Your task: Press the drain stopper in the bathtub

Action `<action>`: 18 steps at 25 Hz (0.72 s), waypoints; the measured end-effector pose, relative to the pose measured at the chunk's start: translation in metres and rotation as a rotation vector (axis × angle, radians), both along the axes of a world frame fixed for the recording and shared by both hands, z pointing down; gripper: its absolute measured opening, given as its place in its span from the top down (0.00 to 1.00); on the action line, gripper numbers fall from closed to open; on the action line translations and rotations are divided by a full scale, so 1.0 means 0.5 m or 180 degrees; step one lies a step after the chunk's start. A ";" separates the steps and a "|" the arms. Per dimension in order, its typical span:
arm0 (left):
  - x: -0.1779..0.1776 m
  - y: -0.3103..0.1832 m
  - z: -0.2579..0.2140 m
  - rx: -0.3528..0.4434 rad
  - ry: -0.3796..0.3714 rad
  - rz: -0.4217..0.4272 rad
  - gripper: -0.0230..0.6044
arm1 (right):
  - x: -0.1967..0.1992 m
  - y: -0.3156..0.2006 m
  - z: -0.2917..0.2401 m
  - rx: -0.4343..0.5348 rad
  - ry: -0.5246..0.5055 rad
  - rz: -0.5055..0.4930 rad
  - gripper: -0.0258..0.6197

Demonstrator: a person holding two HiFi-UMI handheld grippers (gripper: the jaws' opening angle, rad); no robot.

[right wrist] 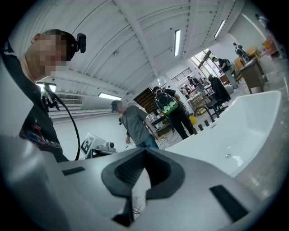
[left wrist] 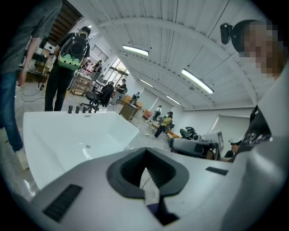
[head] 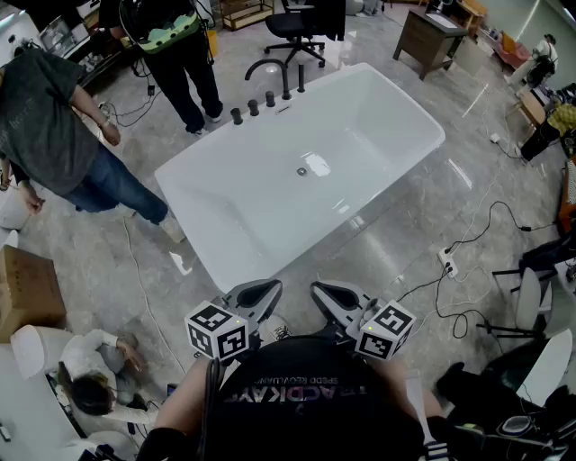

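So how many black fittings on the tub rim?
5, in a row along the tub rim: three short knobs, a curved spout, a slim post. None looks hidden.

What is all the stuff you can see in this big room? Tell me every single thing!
bathtub: one, white, middle of the floor
drain stopper: one, silver, bathtub bottom
tap set: one curved spout with knobs, black, far bathtub rim
office chair: one, black, beyond the bathtub
desk: one, brown, far right
cardboard box: one, brown, left edge
power strip: one, white, floor right of the bathtub
person in grey shirt: one, standing left
person with green backpack: one, black clothes, behind the taps
person on the floor: one, white top, bottom left
left gripper: one, grey and black, near edge, jaws together, empty
right gripper: one, grey and black, beside it, jaws together, empty
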State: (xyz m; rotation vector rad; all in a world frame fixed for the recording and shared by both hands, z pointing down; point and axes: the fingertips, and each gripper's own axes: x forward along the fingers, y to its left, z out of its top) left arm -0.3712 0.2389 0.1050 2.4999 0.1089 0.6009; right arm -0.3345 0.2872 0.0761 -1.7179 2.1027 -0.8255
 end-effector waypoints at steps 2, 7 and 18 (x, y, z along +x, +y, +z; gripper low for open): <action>0.009 -0.011 -0.004 -0.0002 0.0006 -0.0007 0.95 | 0.010 -0.011 -0.004 0.0001 0.0007 -0.0001 0.95; 0.012 -0.023 0.005 -0.0009 0.0006 -0.0012 0.95 | 0.013 -0.026 0.006 -0.0018 0.0005 -0.0020 0.95; 0.009 -0.018 0.003 -0.0028 -0.0030 -0.0040 0.95 | -0.003 -0.027 -0.011 0.0070 0.0042 -0.0160 0.94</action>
